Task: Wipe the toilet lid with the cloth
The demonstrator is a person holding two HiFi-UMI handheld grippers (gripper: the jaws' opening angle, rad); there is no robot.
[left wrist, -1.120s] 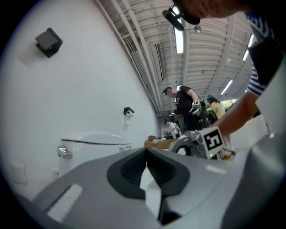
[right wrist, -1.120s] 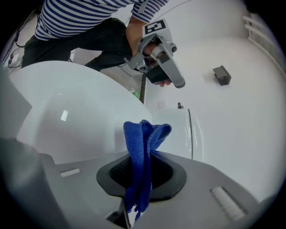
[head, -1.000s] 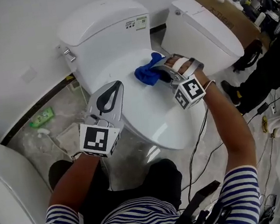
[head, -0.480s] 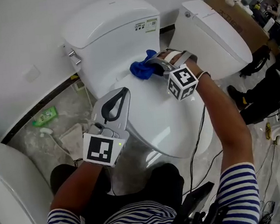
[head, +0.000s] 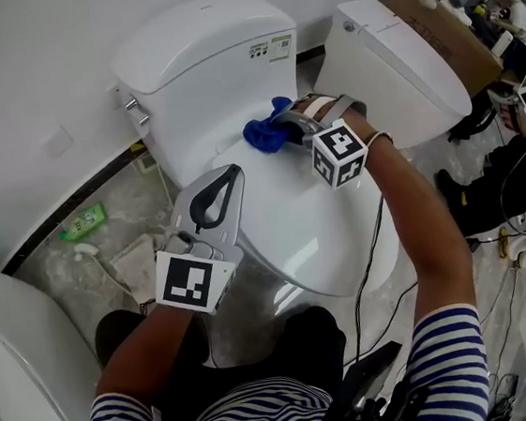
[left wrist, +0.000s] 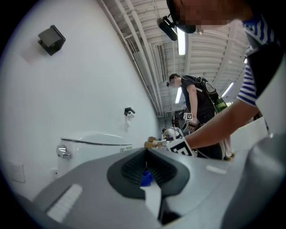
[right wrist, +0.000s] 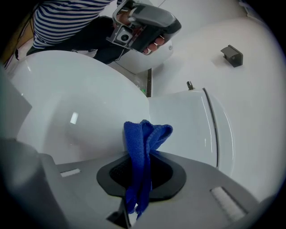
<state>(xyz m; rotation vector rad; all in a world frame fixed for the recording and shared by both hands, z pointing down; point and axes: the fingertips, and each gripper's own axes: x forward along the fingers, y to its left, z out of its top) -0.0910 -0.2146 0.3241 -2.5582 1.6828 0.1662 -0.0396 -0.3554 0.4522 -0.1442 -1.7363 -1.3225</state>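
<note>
Losing the tips of the right gripper [head: 284,128] from the head view, swallowed by the cloth [head: 264,136]. Can't see the back strip of the toilet lid [head: 311,218] either, covered beneath that gripper and the bunched cloth. Along the left gripper [left wrist: 146,166], catching only a blue sliver of cloth past its closed pads. Can't read the label [head: 262,49] on the tank [head: 197,42] beyond the right gripper: too small. Outboard of the left gripper, getting another toilet [head: 8,375] only in part, cut at the edge.

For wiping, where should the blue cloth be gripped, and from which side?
Probably at its gathered folds, as the right gripper holds it, coming in over the toilet lid from the person's right: the blue cloth bunches out past the jaws, free to press down.
</note>
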